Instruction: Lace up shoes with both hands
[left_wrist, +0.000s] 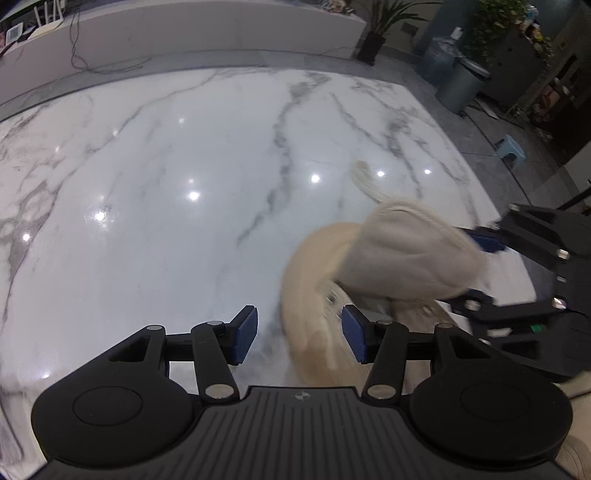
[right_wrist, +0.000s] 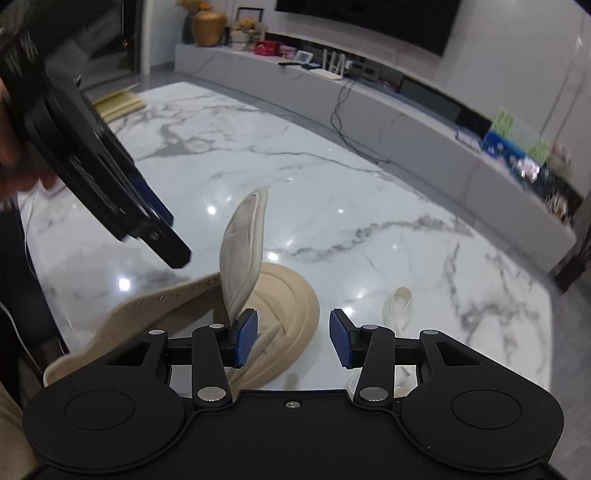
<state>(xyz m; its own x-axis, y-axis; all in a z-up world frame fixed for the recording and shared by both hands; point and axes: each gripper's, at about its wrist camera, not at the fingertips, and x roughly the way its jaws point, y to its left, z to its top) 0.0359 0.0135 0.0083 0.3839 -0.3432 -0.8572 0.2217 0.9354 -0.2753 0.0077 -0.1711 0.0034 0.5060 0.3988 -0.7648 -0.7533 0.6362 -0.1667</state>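
A beige shoe (left_wrist: 314, 266) lies on the white marble table (left_wrist: 166, 166), its pale tongue (left_wrist: 406, 251) standing up. A cream lace (left_wrist: 364, 177) lies loose beyond it. My left gripper (left_wrist: 300, 334) is open just left of the shoe's toe, with nothing between its blue pads. The right gripper (left_wrist: 480, 269) comes in from the right beside the tongue. In the right wrist view, the right gripper (right_wrist: 293, 339) is open over the shoe's toe (right_wrist: 288, 306) and holds nothing. The tongue (right_wrist: 242, 251) rises behind its left pad, and the lace (right_wrist: 399, 306) lies to the right. The left gripper (right_wrist: 173, 236) hangs at upper left.
A long grey console (right_wrist: 369, 96) with cables and boxes runs behind the table. A grey bin (left_wrist: 461, 85), a potted plant (left_wrist: 373, 44) and a blue stool (left_wrist: 511, 146) stand on the floor past the far right corner. A hand (right_wrist: 22, 173) holds the left gripper.
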